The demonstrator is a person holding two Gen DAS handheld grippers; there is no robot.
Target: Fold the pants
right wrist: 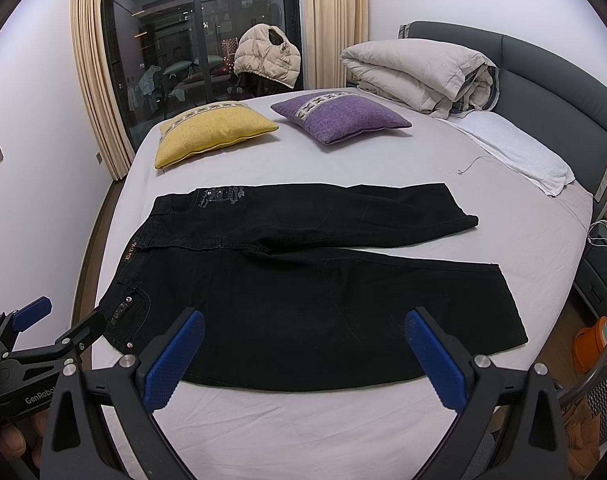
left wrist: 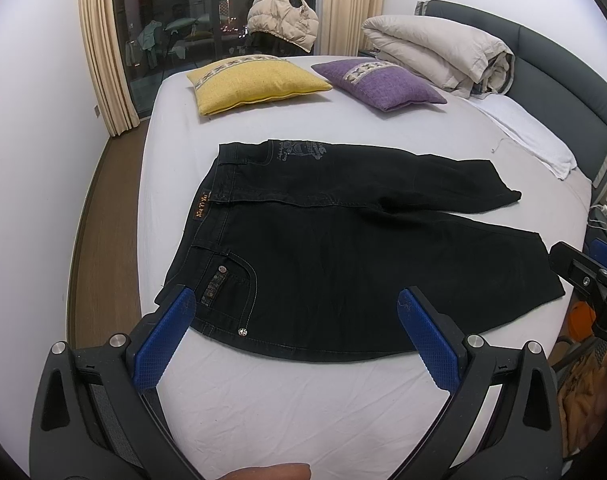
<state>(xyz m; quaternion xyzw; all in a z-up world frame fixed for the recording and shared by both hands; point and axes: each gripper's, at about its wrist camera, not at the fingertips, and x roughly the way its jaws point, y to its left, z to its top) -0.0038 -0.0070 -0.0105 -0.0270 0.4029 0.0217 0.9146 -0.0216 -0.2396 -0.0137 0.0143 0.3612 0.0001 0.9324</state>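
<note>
White sheeting covers the bed [left wrist: 303, 400], lightly creased, and it fills most of both wrist views. A grey padded headboard [left wrist: 563, 76] runs along the right side, a dark glass window [left wrist: 219, 12] with beige curtains [left wrist: 103, 48] closes the far end, and a strip of wooden floor [left wrist: 99, 216] shows along the left edge below a white wall.

Black pants [left wrist: 343, 264] lie flat and unfolded across the middle of the bed, waistband to the left and both legs stretched to the right, the nearer leg reaching the bed's right edge. The two legs are slightly apart at the hems.

Beyond the pants rest a yellow cushion [left wrist: 255, 84] and a purple cushion [left wrist: 379, 84], side by side and well apart from the cloth. A rolled beige duvet [left wrist: 435, 52] sits against the headboard, with a white towel [left wrist: 527, 136] just beside it. A beige puffer jacket [left wrist: 283, 16] hangs near the window.

The left tongs [left wrist: 295, 304] hover above the waistband end, blue pads spread wide, holding nothing. The right tongs [right wrist: 303, 324] hang over the nearer leg, likewise spread wide and holding nothing. Each pair shows at the edge of the other's view. Nothing lies between either pair and the pants.
</note>
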